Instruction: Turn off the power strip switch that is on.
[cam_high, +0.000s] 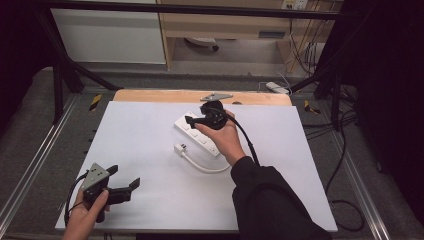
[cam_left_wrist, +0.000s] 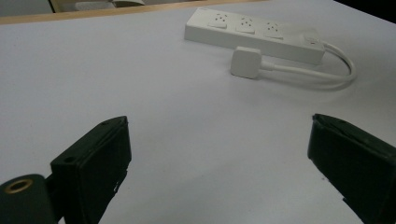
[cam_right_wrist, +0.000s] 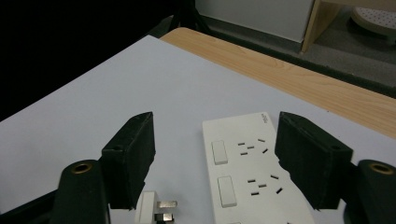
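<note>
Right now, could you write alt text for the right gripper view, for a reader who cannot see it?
Two black fingers of the right gripper stand open above a white power strip with rocker switches and sockets, lying on a white sheet. A white plug with metal pins lies at the bottom edge beside the strip; the wooden table edge runs behind.

Plug (cam_high: 178, 148) on table (cam_high: 140, 150), just left of power strip (cam_high: 197, 135).
</note>
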